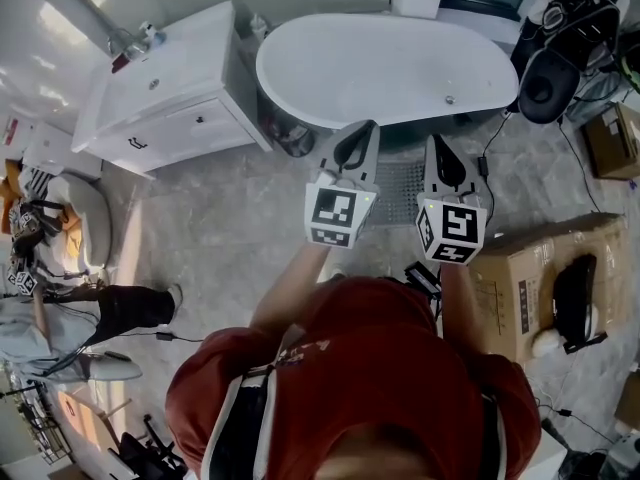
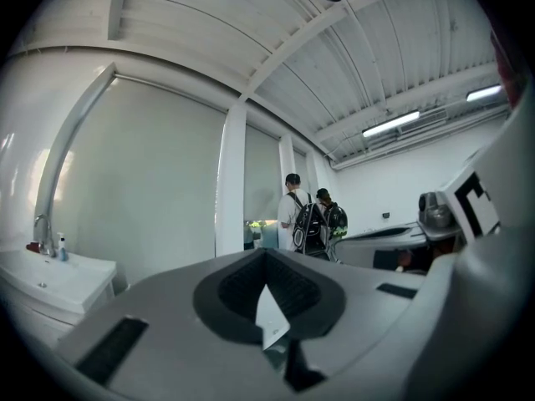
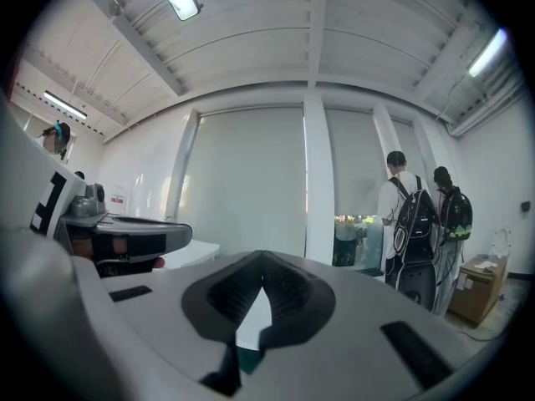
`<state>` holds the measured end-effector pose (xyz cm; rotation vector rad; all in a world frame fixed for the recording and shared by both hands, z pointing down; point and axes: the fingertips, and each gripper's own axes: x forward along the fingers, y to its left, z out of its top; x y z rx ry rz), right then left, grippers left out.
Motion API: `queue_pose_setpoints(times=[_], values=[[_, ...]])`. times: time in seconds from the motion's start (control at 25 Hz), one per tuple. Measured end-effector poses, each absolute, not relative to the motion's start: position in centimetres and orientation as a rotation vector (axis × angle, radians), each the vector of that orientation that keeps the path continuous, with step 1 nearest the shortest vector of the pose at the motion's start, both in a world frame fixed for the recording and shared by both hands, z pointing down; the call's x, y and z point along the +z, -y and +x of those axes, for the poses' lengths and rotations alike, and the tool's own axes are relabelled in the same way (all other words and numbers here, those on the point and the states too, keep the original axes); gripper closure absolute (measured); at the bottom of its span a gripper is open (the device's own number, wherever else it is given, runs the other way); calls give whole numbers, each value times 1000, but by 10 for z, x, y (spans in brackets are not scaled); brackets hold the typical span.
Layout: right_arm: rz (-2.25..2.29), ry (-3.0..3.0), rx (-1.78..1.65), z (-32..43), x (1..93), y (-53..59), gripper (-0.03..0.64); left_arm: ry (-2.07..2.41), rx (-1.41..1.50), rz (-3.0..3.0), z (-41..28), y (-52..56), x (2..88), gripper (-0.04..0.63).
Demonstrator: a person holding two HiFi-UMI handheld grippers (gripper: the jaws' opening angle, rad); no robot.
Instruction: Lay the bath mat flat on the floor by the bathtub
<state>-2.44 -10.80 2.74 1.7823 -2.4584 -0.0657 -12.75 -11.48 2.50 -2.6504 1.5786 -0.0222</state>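
Observation:
A grey textured bath mat (image 1: 401, 184) lies on the floor just in front of the white bathtub (image 1: 390, 68); it shows between my two grippers, which cover its sides. My left gripper (image 1: 356, 131) is held up over the mat's left edge, jaws shut with nothing between them. My right gripper (image 1: 438, 148) is over the mat's right edge, also shut and empty. In the left gripper view the left gripper (image 2: 266, 259) has its pads pressed together, and the right gripper (image 3: 262, 263) shows the same in the right gripper view. Both gripper views look out across the room, and neither shows the mat.
A white vanity with a sink (image 1: 170, 88) stands left of the tub. A cardboard box (image 1: 540, 273) sits at my right, with dark bags (image 1: 555, 68) beyond it. A person (image 1: 110, 313) sits at the left. Two people with backpacks (image 3: 418, 224) stand by the far windows.

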Motion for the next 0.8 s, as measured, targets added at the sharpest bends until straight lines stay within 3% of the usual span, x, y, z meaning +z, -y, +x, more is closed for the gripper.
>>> queue_pose_setpoints(times=[0.8], values=[[1838,2427,-57,-7,24,122,606,-1570,-4,-2651,-121,125,24,581]])
